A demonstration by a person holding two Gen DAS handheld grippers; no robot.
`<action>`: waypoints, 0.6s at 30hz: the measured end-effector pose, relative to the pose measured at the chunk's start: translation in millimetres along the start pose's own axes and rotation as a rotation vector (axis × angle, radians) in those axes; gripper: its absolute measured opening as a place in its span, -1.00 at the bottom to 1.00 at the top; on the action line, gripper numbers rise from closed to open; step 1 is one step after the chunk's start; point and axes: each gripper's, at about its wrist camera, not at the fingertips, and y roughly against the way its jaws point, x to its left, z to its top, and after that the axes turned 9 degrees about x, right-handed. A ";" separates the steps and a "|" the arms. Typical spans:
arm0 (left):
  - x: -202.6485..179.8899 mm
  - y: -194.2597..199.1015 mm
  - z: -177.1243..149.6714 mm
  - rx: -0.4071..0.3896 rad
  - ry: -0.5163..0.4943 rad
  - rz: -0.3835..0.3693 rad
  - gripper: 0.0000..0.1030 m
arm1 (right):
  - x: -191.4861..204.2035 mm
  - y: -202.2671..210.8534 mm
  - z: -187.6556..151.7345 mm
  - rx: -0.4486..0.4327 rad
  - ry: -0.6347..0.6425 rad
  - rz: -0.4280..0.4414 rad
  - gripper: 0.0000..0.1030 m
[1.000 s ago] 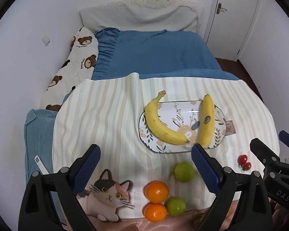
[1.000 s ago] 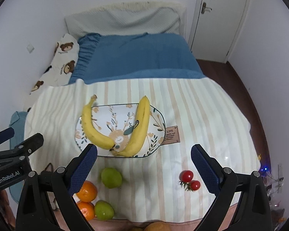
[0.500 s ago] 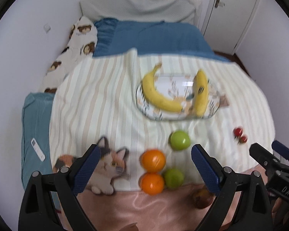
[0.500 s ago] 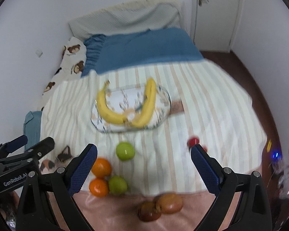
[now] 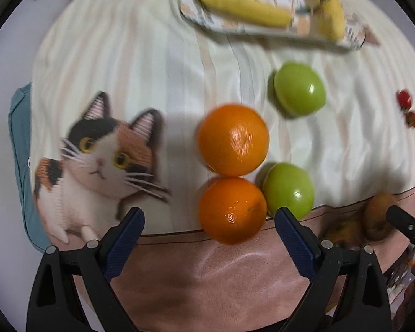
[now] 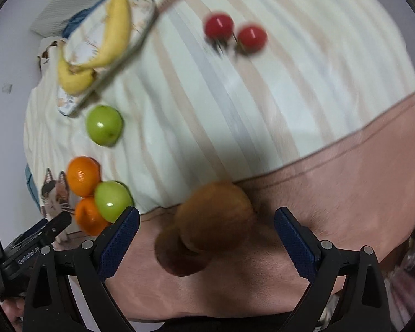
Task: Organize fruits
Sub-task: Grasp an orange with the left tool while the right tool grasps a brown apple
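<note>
1. The left gripper (image 5: 209, 231) hangs released over the near edge of the bed, its blue-padded jaws spread wide and grasping nothing.
2. Between and just beyond those jaws lies the near orange (image 5: 232, 210), straddling the border where the striped blanket (image 5: 141, 63) meets the pink blanket edge (image 5: 207, 279).
3. The far orange (image 5: 233, 139) sits directly behind it, the two touching.
4. A near green fruit (image 5: 289, 191) lies just right of the near orange, touching it or nearly so; a far green fruit (image 5: 300, 88) rests farther off to the right, apart from the rest.
5. A printed calico cat (image 5: 102, 163) decorates the blanket left of the oranges.
6. At the far edge, a floral plate (image 5: 204, 19) holds two bananas: a left banana (image 5: 240, 4) and a right banana (image 5: 327, 11), both blurred.
7. Two cherry tomatoes (image 5: 406, 108) lie far right on the stripes.
8. The right gripper (image 6: 206, 231) is likewise released, jaws wide apart and holding nothing.
9. Between its jaws sit two brown fruits on the pink edge: a larger brown fruit (image 6: 215, 215) and, nearer and left, a darker brown fruit (image 6: 171, 257), pressed together.
10. From this view the tomatoes (image 6: 235, 33) lie far ahead, side by side on the stripes.
11. The fruit plate (image 6: 141, 16) is far left.
12. The left gripper's body (image 6: 27, 246) shows at the near left.
</note>
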 end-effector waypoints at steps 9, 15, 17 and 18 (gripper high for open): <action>-13.6 -25.9 8.3 0.038 -0.031 0.008 0.87 | 3.1 -35.3 2.8 0.075 -0.023 -0.005 0.93; -21.1 -21.3 10.3 0.017 -0.073 -0.012 0.18 | 9.0 -44.6 4.1 0.072 -0.014 -0.026 0.68; -31.2 -18.6 7.3 0.010 -0.095 0.000 0.09 | 9.8 -45.5 3.3 0.066 -0.007 -0.056 0.48; -35.9 -17.6 6.1 0.002 -0.107 0.017 0.09 | 8.9 -45.1 2.4 0.062 -0.004 -0.063 0.41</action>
